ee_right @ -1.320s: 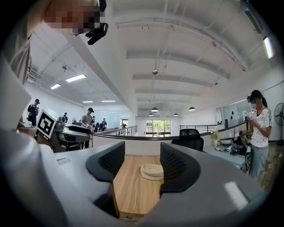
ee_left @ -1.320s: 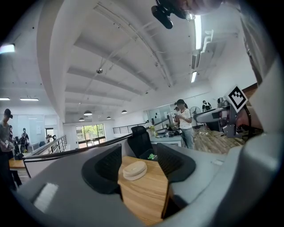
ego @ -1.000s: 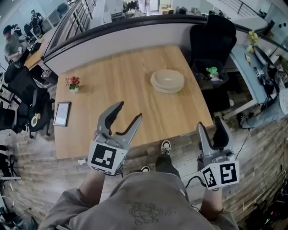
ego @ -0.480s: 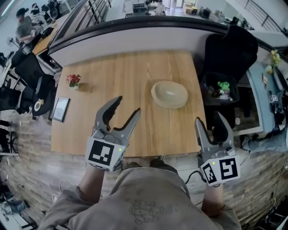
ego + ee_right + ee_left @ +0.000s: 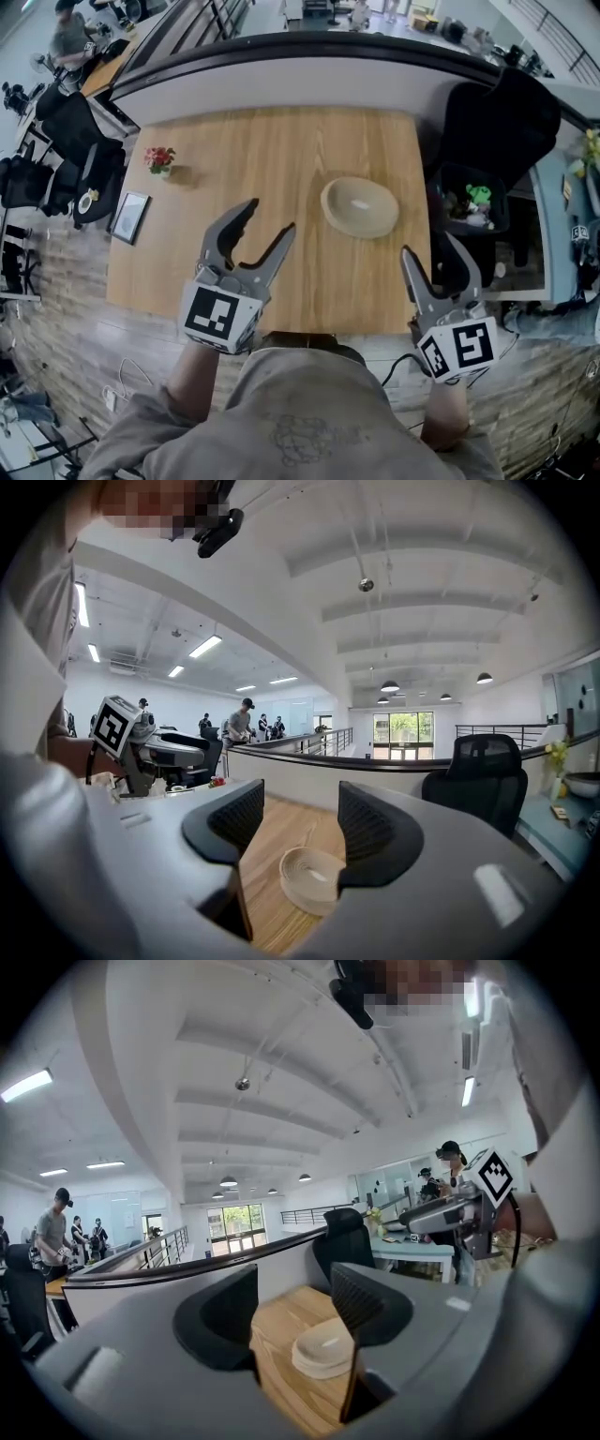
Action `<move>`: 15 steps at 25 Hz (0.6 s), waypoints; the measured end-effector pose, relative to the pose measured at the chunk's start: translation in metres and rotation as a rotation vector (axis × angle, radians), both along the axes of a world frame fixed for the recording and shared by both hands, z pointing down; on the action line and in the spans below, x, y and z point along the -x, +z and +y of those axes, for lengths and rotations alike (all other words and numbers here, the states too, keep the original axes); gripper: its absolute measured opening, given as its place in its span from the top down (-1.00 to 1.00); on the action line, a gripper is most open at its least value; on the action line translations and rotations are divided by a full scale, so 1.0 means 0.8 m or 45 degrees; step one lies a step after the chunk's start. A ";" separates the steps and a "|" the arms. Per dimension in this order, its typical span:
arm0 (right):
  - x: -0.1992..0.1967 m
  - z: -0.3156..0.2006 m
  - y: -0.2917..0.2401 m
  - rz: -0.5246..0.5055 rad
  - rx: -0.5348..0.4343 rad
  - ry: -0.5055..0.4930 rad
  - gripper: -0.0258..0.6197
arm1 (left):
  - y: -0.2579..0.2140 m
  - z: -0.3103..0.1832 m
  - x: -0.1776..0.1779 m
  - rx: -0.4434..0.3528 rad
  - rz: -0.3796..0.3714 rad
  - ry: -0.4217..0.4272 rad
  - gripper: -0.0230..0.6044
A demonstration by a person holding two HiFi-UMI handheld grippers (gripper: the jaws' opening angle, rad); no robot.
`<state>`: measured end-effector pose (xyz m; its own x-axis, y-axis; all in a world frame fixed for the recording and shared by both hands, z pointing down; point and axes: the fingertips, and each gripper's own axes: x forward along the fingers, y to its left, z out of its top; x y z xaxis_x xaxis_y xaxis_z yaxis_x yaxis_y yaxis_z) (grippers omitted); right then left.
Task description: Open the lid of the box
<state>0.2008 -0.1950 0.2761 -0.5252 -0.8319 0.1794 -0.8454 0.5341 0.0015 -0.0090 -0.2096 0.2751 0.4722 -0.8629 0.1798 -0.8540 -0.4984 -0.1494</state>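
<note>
A round, pale beige box (image 5: 361, 206) with its lid on sits on the wooden table (image 5: 281, 150), right of centre. It also shows low between the jaws as the box (image 5: 323, 1354) in the left gripper view and as the box (image 5: 309, 878) in the right gripper view. My left gripper (image 5: 265, 223) hovers open over the table's near part, left of the box and apart from it. Off the near right corner my right gripper (image 5: 431, 251) stands open. Nothing lies between either pair of jaws.
A small pot of red flowers (image 5: 159, 159) and a flat framed panel (image 5: 128, 217) stand at the table's left side. A black office chair (image 5: 492, 122) and a dark bin holding a green toy (image 5: 466, 202) are right of the table. A curved wall runs behind it.
The view has closed in on the table. Both grippers now sit nearer its front edge, and the box lies closer ahead. The jaws look unchanged.
</note>
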 end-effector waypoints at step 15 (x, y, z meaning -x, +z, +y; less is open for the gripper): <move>0.048 -0.054 0.060 0.020 0.093 0.036 0.20 | 0.078 -0.090 0.007 0.047 -0.210 0.309 0.12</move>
<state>0.1626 -0.2383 0.3241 -0.4986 -0.8307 0.2478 -0.8602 0.5094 -0.0232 -0.0146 -0.2815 0.3373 0.6255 -0.7201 0.3002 -0.6751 -0.6925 -0.2544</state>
